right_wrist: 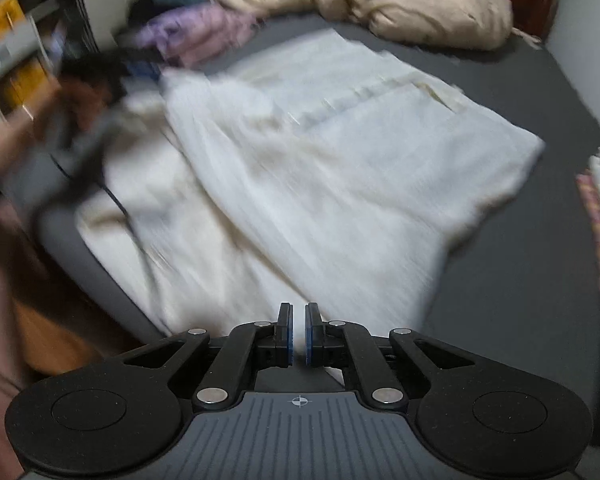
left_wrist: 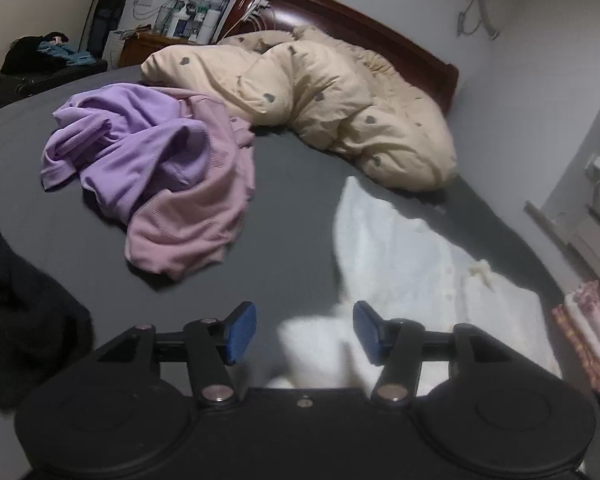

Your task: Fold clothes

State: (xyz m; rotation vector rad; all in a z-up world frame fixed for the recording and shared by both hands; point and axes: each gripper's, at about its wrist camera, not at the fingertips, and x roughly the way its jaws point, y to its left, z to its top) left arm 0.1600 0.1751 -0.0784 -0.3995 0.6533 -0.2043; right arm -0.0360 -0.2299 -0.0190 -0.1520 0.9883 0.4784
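A white garment (right_wrist: 320,168) lies spread on the dark grey bed sheet (right_wrist: 520,280); the right wrist view is motion-blurred. My right gripper (right_wrist: 299,336) is shut on the near hem of the white garment. In the left wrist view the white garment (left_wrist: 404,264) lies ahead and to the right, with a corner reaching between the blue pads. My left gripper (left_wrist: 305,332) is open and holds nothing. The left gripper, held in a hand, also shows blurred in the right wrist view (right_wrist: 72,144), at the garment's left edge.
A heap of purple and pink clothes (left_wrist: 160,184) lies on the sheet (left_wrist: 292,184) to the left. A cream duvet (left_wrist: 340,96) is bunched by the wooden headboard (left_wrist: 360,28). A dark garment (left_wrist: 16,328) lies at the near left. Folded patterned cloth (left_wrist: 588,336) sits at the right edge.
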